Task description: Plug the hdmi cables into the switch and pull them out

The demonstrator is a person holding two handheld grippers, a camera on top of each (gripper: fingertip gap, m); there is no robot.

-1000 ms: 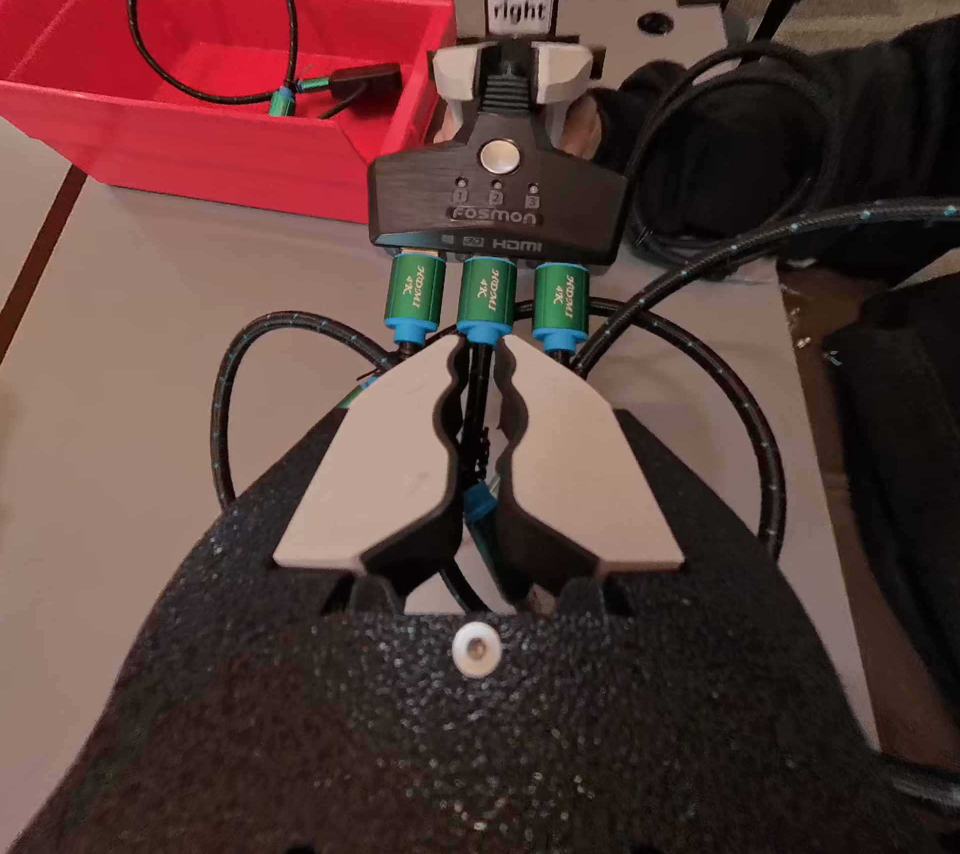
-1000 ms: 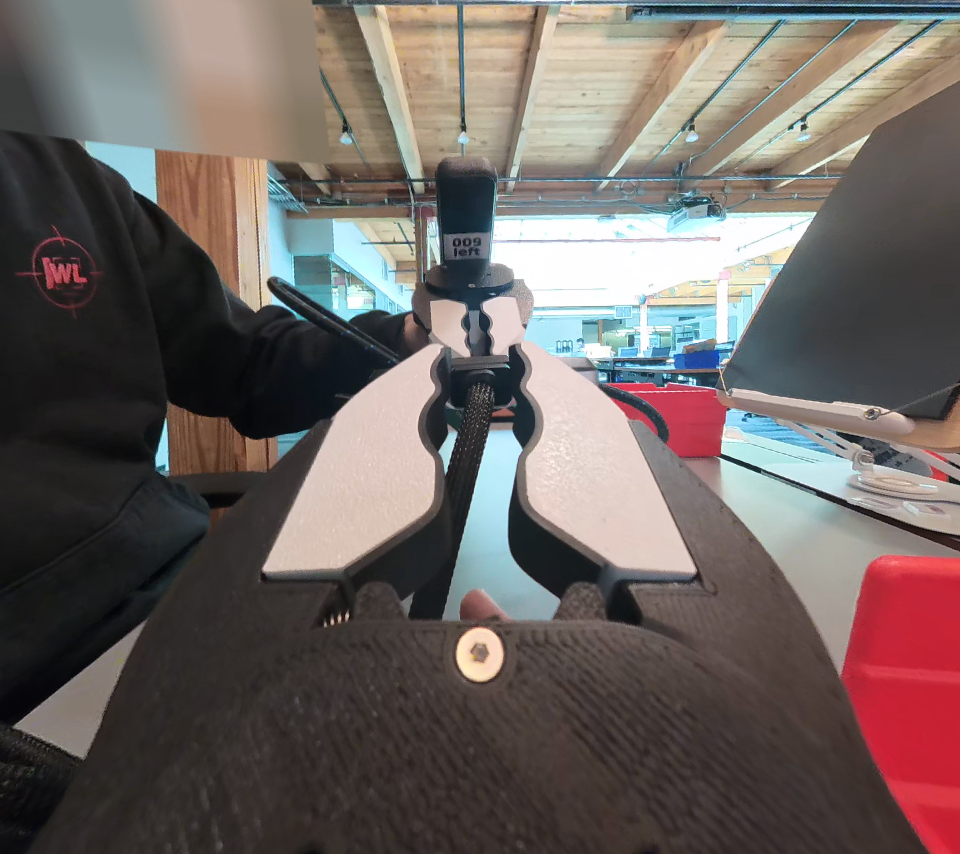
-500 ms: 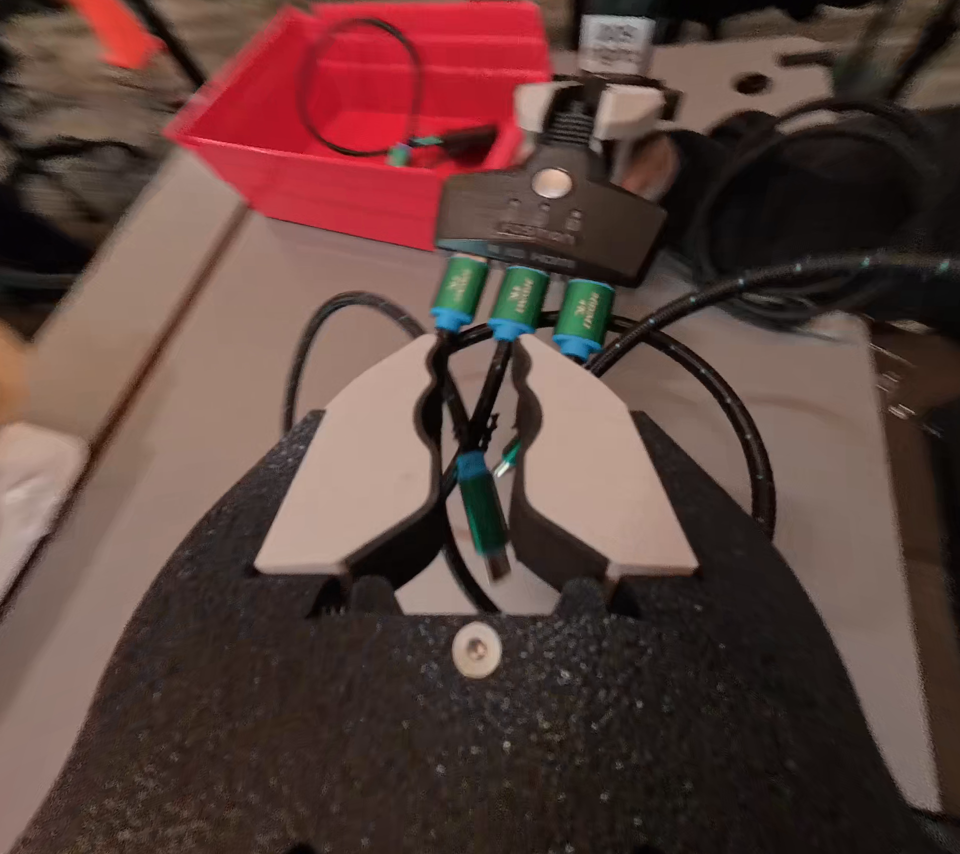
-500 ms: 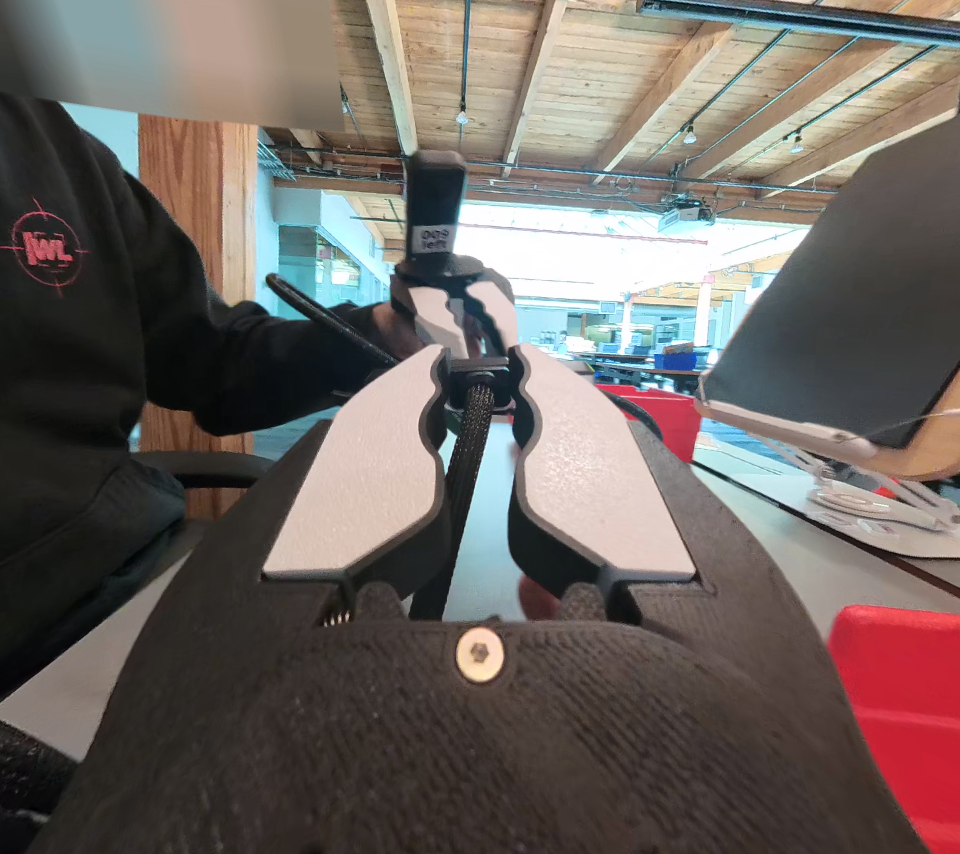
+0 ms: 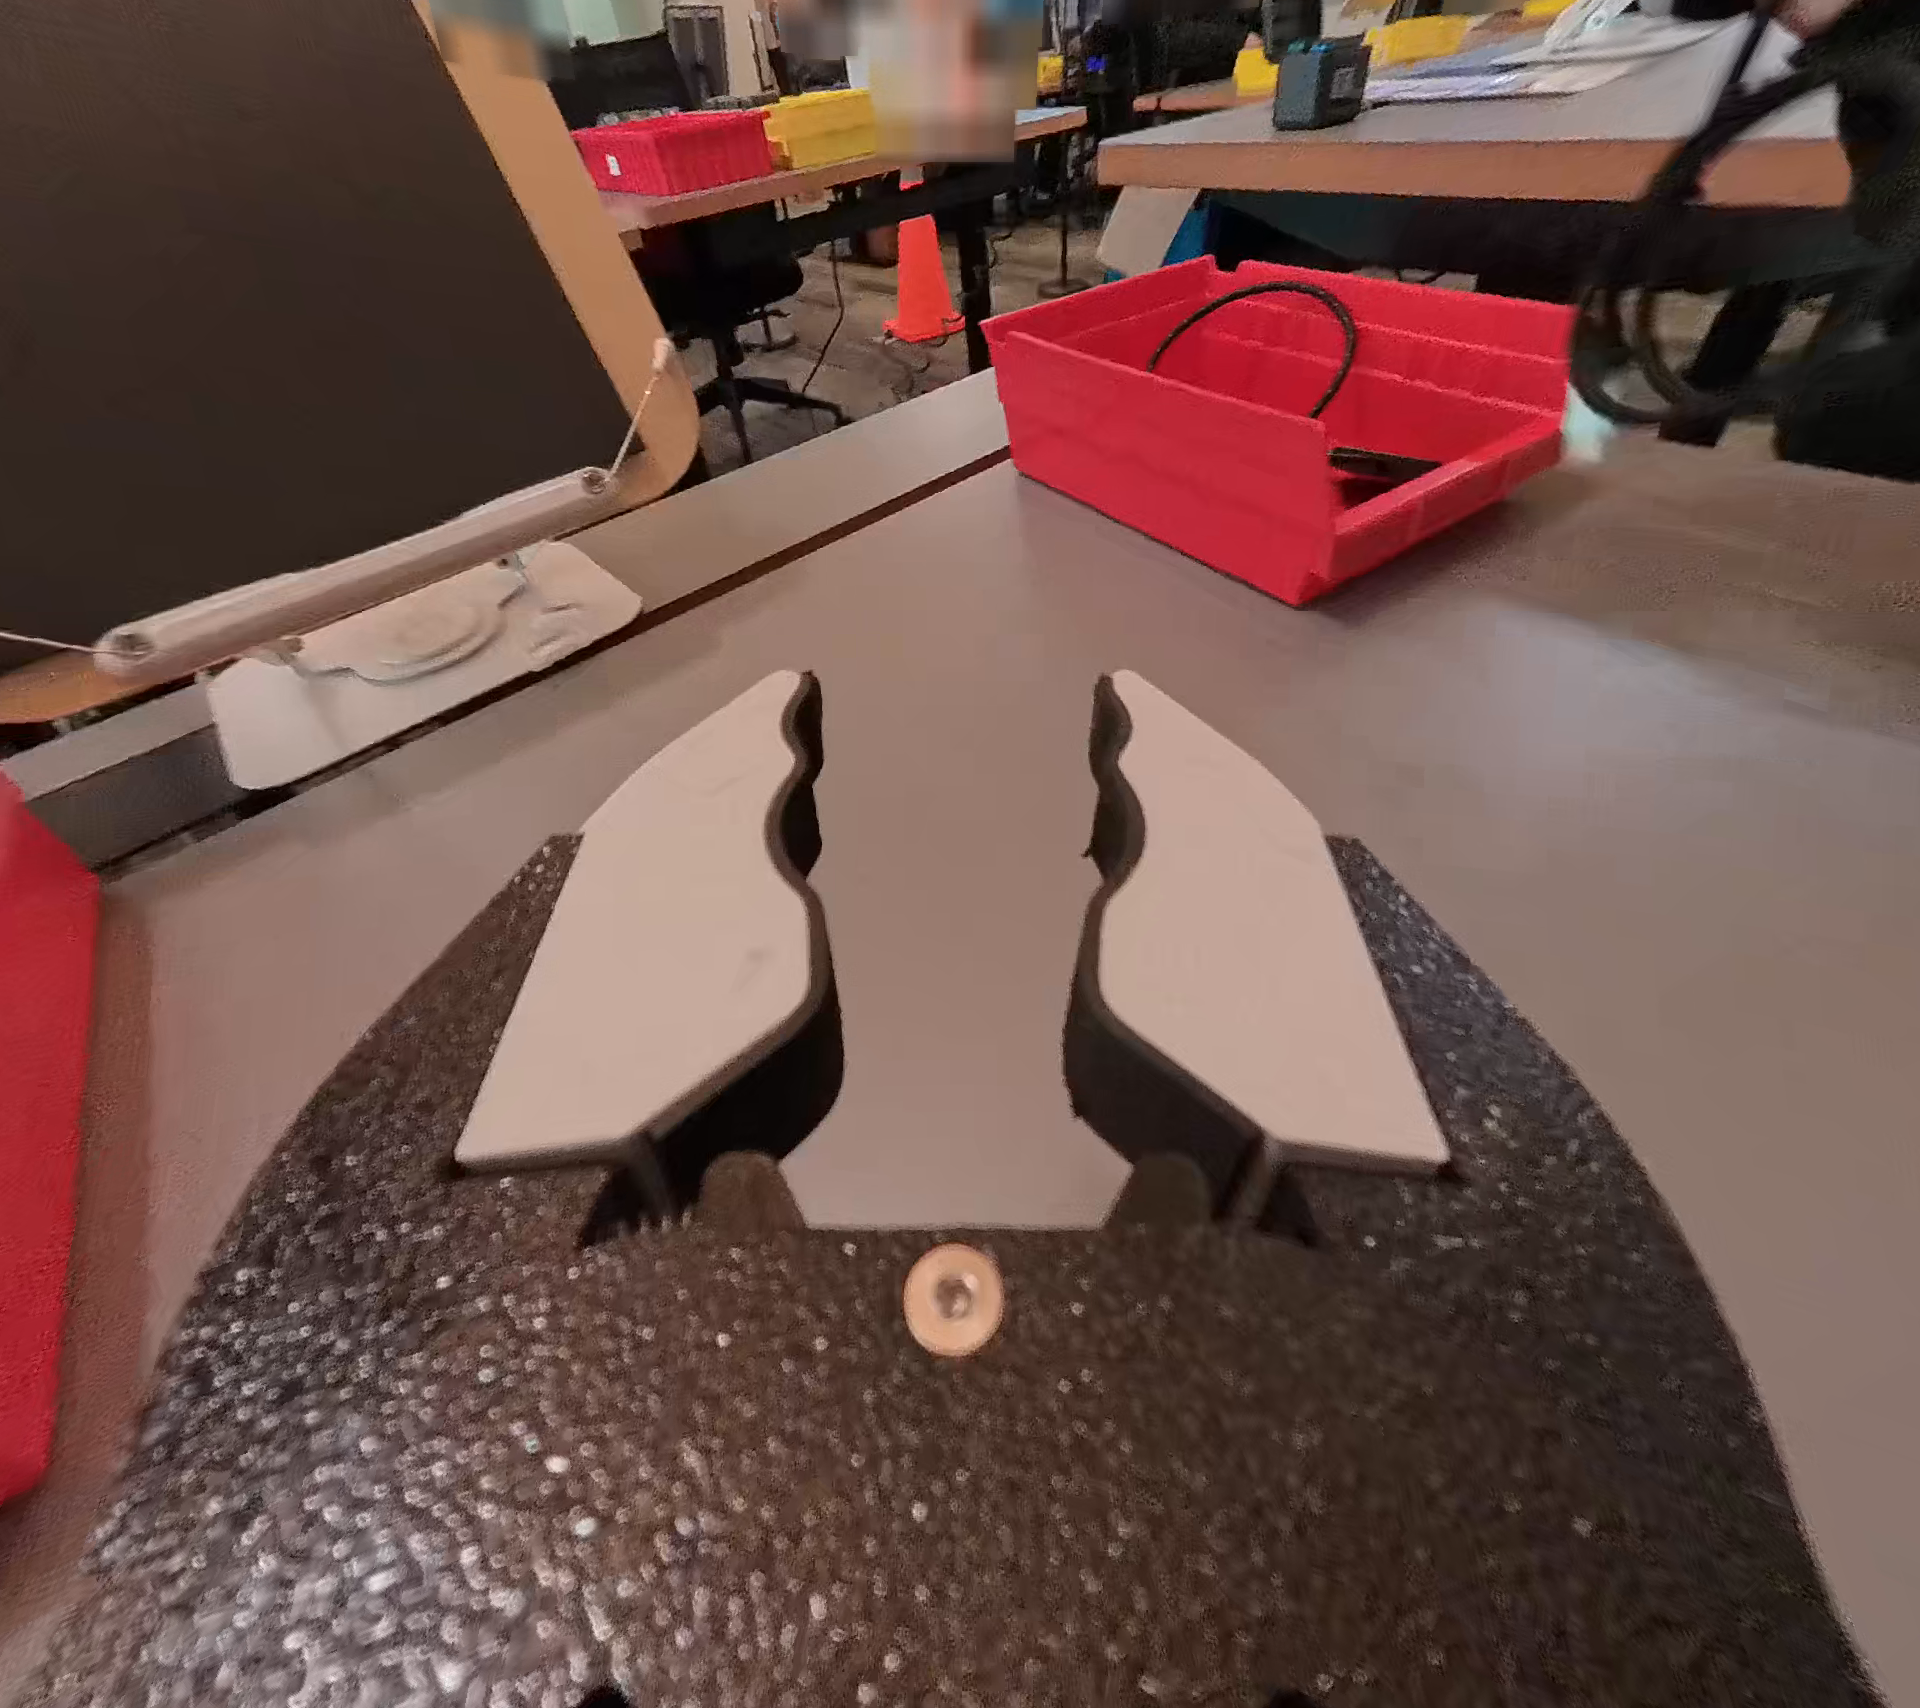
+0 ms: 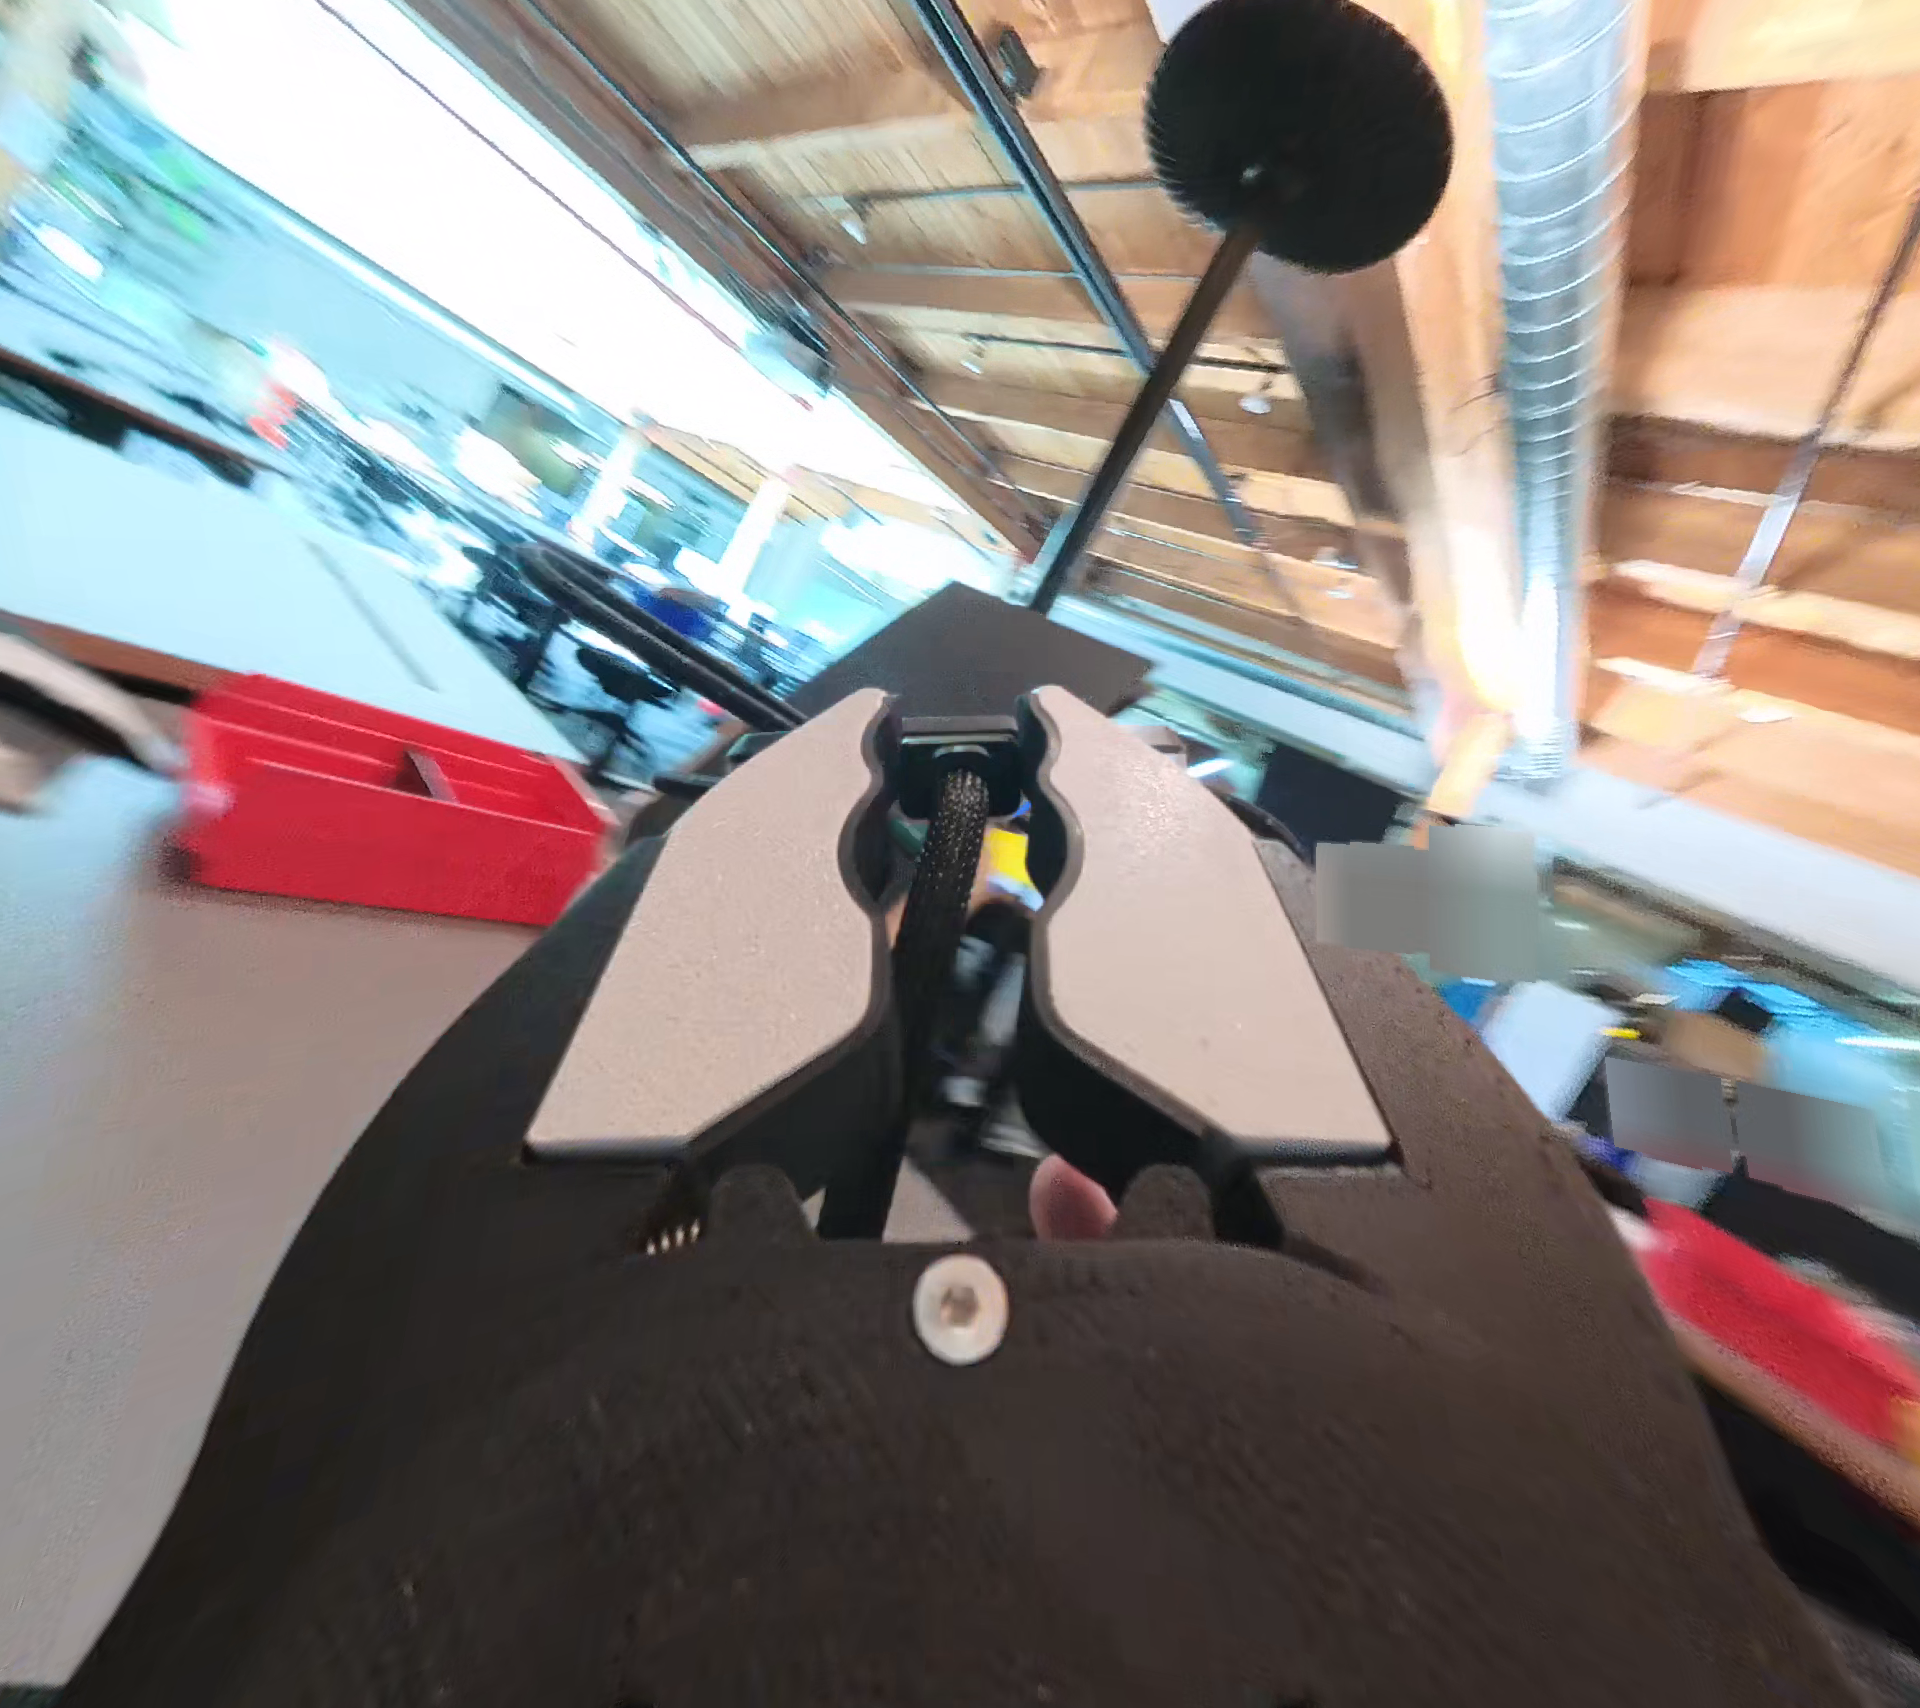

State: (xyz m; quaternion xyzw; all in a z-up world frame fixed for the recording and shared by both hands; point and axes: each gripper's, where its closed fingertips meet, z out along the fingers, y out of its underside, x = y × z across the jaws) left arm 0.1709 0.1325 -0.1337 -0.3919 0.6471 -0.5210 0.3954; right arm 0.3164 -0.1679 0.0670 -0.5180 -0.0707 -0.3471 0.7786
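Note:
My left gripper (image 5: 956, 692) is open and empty, low over the grey table (image 5: 1558, 775). No switch or green plug shows in the left wrist view. My right gripper (image 6: 958, 708) is shut on the black rear end of the switch (image 6: 956, 739), where its braided black cable (image 6: 940, 869) runs back between the fingers. The rest of the switch and the plugged cables are hidden beyond the fingertips. The right wrist view is tilted and blurred.
A red bin (image 5: 1195, 453) with a looped black cable (image 5: 1330, 339) stands on the table ahead and to the right; it also shows in the right wrist view (image 6: 384, 827). A black panel on a white stand (image 5: 260, 204) is at the left. A red box edge (image 5: 31, 1139) is near left.
My left gripper has let go of the middle cable, opened wide and swung away to the left, so the switch has left its view. My right gripper has tilted and moved, still holding the switch.

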